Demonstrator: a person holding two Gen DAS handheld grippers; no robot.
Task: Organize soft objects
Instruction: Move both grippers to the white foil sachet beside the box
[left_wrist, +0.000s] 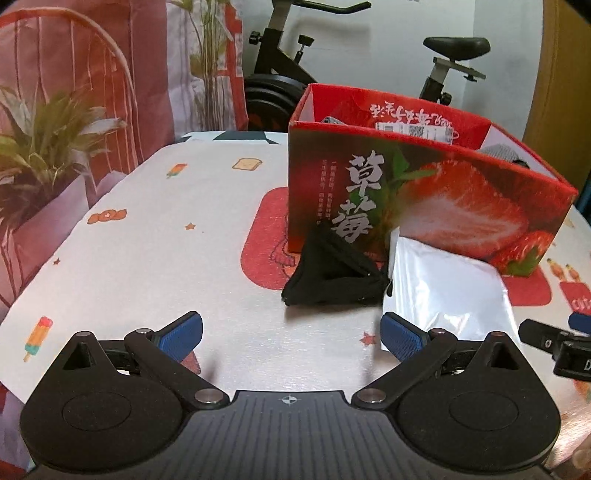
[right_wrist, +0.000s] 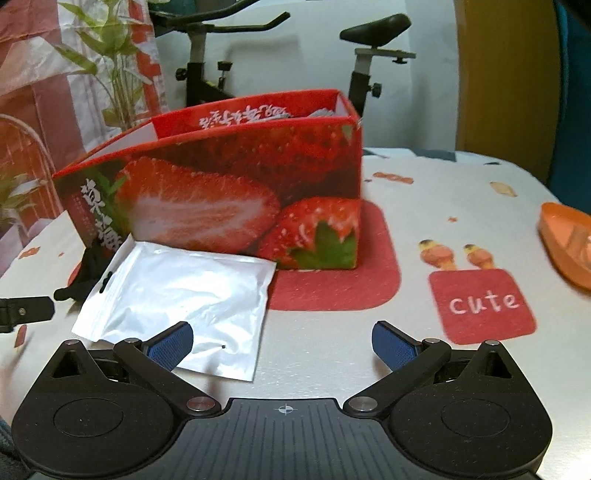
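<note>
A red strawberry-printed box (left_wrist: 424, 192) stands open-topped on the table, with grey fabric peeking over its rim. A black folded cloth (left_wrist: 332, 275) leans against the box front, a short way ahead of my left gripper (left_wrist: 291, 338), which is open and empty. A white plastic pouch (left_wrist: 443, 291) lies beside the cloth, its near corner under my left gripper's right pad. In the right wrist view the pouch (right_wrist: 177, 295) lies in front of the box (right_wrist: 229, 195). My right gripper (right_wrist: 282, 345) is open and empty, its left pad over the pouch's near edge.
The table (left_wrist: 155, 236) wears a white cloth with red patches and cartoon prints. An orange plastic object (right_wrist: 565, 243) sits at the right edge. An exercise bike (left_wrist: 295, 62) and potted plants (left_wrist: 40, 147) stand behind the table. Part of the right gripper shows at the left view's right edge.
</note>
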